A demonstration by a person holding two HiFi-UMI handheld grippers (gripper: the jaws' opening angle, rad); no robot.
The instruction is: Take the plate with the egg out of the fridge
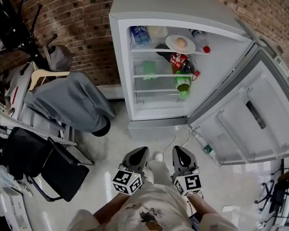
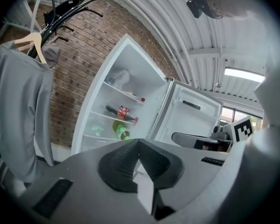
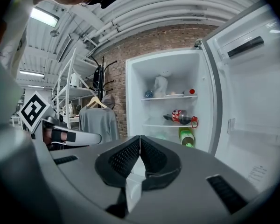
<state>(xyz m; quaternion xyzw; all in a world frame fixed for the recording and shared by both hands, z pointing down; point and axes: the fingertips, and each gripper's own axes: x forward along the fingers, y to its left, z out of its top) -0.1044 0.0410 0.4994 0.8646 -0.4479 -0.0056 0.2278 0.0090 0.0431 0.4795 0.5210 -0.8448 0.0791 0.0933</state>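
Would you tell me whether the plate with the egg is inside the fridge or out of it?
Inside: the plate sits on the top shelf of the open fridge, egg on it.

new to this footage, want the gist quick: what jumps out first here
The white fridge stands wide open against the brick wall, its top shelf holding the plate with the egg. Low in front, the left gripper and right gripper point at it, both shut and empty.
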